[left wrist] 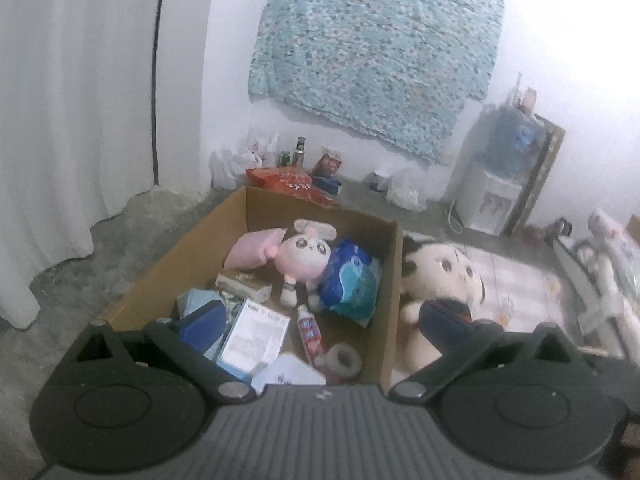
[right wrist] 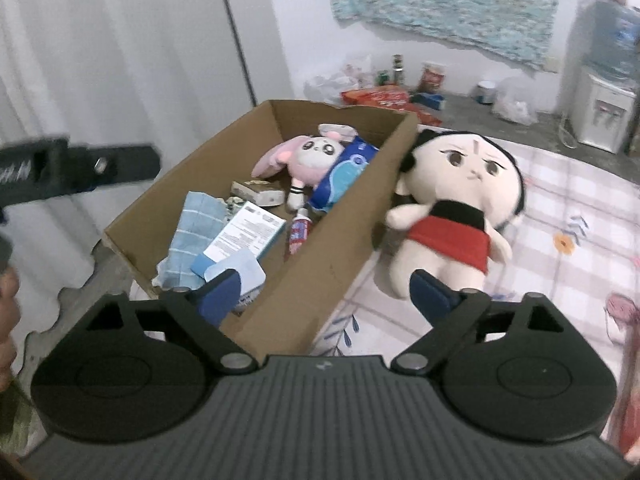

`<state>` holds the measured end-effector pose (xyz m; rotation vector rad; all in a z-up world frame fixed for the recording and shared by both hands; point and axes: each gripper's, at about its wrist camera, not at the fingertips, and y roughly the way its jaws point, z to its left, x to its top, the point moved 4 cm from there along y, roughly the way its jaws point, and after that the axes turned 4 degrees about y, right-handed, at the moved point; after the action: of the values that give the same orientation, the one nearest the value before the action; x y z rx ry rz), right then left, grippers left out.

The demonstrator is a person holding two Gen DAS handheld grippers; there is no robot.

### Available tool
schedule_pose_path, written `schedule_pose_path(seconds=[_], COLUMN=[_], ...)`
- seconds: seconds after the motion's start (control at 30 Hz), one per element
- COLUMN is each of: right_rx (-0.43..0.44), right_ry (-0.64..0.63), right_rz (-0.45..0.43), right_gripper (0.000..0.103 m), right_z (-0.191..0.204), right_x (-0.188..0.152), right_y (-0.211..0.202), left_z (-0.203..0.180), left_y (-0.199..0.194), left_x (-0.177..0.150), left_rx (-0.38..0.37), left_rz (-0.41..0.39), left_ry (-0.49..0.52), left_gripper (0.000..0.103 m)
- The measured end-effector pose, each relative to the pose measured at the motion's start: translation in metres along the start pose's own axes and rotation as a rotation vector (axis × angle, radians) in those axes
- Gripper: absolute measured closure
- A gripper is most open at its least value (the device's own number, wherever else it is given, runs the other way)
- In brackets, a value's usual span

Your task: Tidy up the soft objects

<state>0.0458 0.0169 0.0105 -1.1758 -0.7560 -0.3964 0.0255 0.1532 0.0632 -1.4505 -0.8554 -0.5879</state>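
Note:
A cardboard box (left wrist: 394, 280) (right wrist: 320, 264) stands on the floor. In it lie a pink plush bunny (left wrist: 302, 258) (right wrist: 310, 156), a blue soft pack (left wrist: 352, 280) (right wrist: 344, 174), a blue cloth (right wrist: 192, 232), a toothpaste tube (left wrist: 310, 332) and small boxes. A large cream doll with black hair and a red skirt (left wrist: 444, 276) (right wrist: 460, 196) lies on the mat right of the box. My left gripper (left wrist: 324, 320) is open above the box's near end. My right gripper (right wrist: 328, 288) is open and empty over the box's near right wall.
A checked mat (right wrist: 560, 208) covers the floor on the right. A water dispenser (left wrist: 492, 188) (right wrist: 600, 112) stands by the far wall, with bottles, bags and a red packet (left wrist: 288, 180) beside it. A white curtain (left wrist: 60, 120) hangs left. A dark bar (right wrist: 80, 168) juts in from the left.

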Motion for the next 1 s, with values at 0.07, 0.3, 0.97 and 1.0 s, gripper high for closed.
schedule_pose_path(seconds=[0.07,0.3,0.97,1.0], right_rx=[-0.019,-0.119,-0.273,-0.279], right_ry=[0.020,0.030,0.024,0.031], right_rz=[-0.015,-0.054,0.025,0.027], right_gripper=[0.001,0.001,0.001,0.001], right_z=[0.002,0.023,0.046,0.045], right_x=[-0.010,-0.036,-0.065,-0.065], right_y=[-0.007,-0.013,0.013,0.015], left_z=[-0.004,0.001,0.048,0.050], left_y=[-0.008,-0.023,-0.011,-0.008], left_x=[-0.010,-0.042,-0.069,-0.069], left_rx=[0.009,0.175,0.330,0.336], left_rz=[0.006,0.053,0.136,0.146], left_ry=[0.024,0.116,0.089,0.082], left_gripper=[0.000,0.000,0.000,0.000])
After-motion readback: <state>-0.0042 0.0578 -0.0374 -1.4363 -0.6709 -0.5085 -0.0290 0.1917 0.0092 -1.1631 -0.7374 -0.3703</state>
